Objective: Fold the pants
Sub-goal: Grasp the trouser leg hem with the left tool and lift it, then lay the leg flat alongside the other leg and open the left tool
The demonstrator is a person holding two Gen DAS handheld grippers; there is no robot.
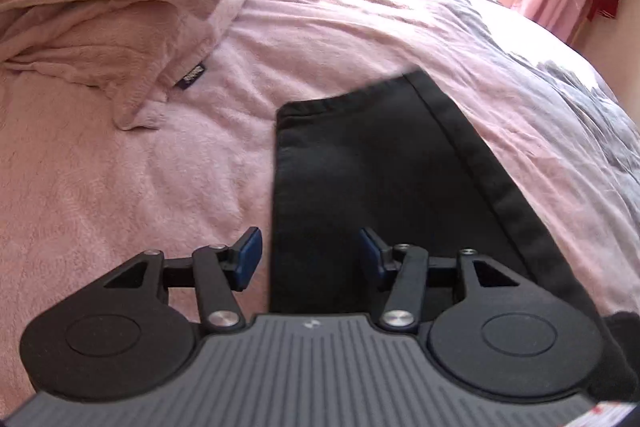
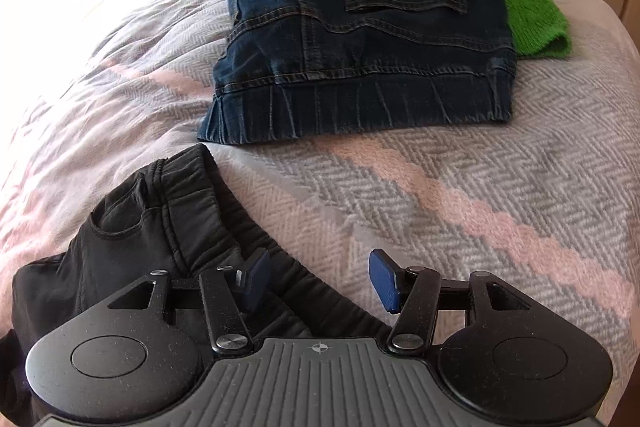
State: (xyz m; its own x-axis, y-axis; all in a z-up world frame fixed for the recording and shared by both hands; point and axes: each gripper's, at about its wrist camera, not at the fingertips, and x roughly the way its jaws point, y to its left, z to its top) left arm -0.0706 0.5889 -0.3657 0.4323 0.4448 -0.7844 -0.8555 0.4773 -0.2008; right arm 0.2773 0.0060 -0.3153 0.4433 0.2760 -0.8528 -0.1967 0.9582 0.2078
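The black pants (image 1: 372,187) lie on the bed (image 1: 120,187), legs apparently doubled lengthwise, waistband (image 2: 208,195) unfolded, with the left gripper (image 1: 310,253) and right gripper (image 2: 318,281) hovering jaws apart, holding nothing, so crosswise folds remain.

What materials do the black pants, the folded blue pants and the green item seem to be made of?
Black pants: probably soft matte cotton knit, with a gathered elastic waistband. Folded blue pants: denim, with faded dye and contrast stitching around the pocket. Green item: fuzzy, looped pile, perhaps terry or a knit.
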